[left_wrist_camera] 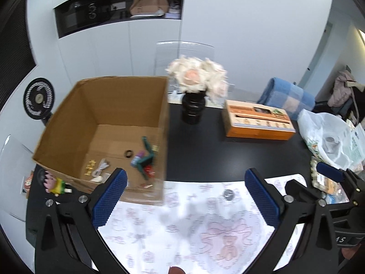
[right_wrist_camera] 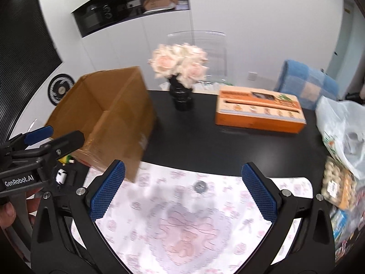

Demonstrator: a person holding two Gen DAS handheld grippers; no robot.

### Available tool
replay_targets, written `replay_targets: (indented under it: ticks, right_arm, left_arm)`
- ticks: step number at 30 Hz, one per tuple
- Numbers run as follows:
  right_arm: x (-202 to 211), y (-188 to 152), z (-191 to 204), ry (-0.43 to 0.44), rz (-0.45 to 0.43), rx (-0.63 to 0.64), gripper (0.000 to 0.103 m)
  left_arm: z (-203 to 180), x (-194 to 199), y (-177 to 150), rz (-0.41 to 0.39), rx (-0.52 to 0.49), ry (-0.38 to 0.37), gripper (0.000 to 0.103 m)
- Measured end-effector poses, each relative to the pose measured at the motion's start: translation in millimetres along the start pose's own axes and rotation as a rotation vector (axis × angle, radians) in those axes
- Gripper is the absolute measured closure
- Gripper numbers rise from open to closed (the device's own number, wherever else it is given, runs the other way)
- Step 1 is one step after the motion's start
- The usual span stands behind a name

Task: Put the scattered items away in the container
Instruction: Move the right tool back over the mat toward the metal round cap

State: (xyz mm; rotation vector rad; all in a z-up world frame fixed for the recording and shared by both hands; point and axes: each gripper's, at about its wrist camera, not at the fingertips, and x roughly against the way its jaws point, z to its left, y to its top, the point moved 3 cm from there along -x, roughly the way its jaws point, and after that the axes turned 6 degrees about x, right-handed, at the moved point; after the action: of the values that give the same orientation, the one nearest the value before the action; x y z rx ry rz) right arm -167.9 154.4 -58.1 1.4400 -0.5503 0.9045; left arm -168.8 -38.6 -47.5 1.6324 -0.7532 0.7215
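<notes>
Table: black table, with a white mat printed in pink bows and a bear lying on it just in front of the box.
Room: white cabinet wall behind the box, a dark niche high up holding a tan bag; a black fan stands left of the box.
Box: open brown box, its near corner on the mat; long axis runs away from the cameras.
In the box: a green toy, gold stars, a dark ring and a white bit on the floor.
Loose item: a small dark round piece sits on the mat, right of the box.
Beside the box: black vase of pale roses just right; orange carton further right, print too blurred to read; white bag beyond that.
Writing: "GenRobot.AI" on the left claw's body, seen from the right wrist.
Left claw: blue pads wide apart, empty, over the mat at the box's near corner.
Right claw: pads wide apart, empty, over the mat right of the box.
</notes>
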Motion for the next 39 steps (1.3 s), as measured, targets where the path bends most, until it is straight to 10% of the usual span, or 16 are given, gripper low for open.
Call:
replay_targets:
  ticks: [12,39]
  right_arm:
    - [-22.0,-59.1,-56.2,-0.034,0.081,-0.054,0.0]
    - [-139.8,-110.8,-21.9,0.011,0.215,0.025,0.0]
  left_arm:
    - [-43.8,-31.5,-50.0,0.037,-0.042,0.017,0.0]
    - [28.7,-115.8,-128.5,0.14,0.107,0.092,0.0]
